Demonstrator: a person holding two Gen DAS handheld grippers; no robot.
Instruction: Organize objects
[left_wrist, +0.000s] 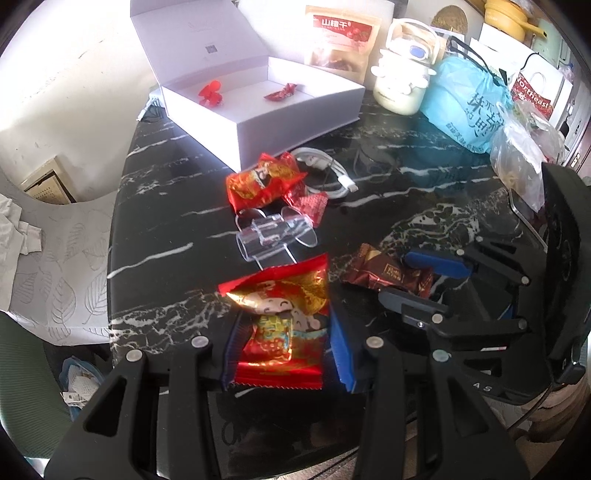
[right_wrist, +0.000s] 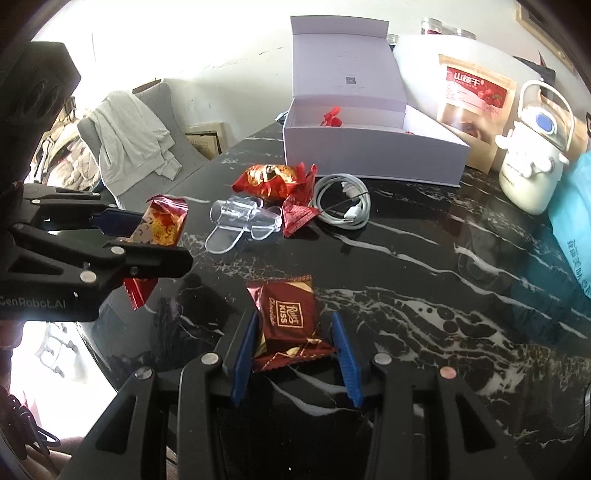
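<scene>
You have a snack in each tool: the red-and-gold packet (left_wrist: 282, 328) sits clamped between the blue pads of your left gripper (left_wrist: 284, 345), lifted off the black marble table (left_wrist: 424, 192), while the brown chocolate packet (right_wrist: 286, 321) lies on the table between the fingers of your right gripper (right_wrist: 295, 349), which stand apart around it, with gaps either side, so nothing is pinched yet; both seem bound for the open white box (left_wrist: 258, 107) at the far edge, which I judge to be the sorting place since a red candy (left_wrist: 281, 92) and a red trinket (left_wrist: 210, 92) already lie inside. Near the box wait another red-gold packet (left_wrist: 264, 181), a small red sachet (left_wrist: 308, 206), a clear plastic stand (left_wrist: 275, 232) and a coiled white cable (left_wrist: 327, 168). The right view shows your left tool from the side, the packet clear of the table; the left view alone shows the box's floor and contents.
</scene>
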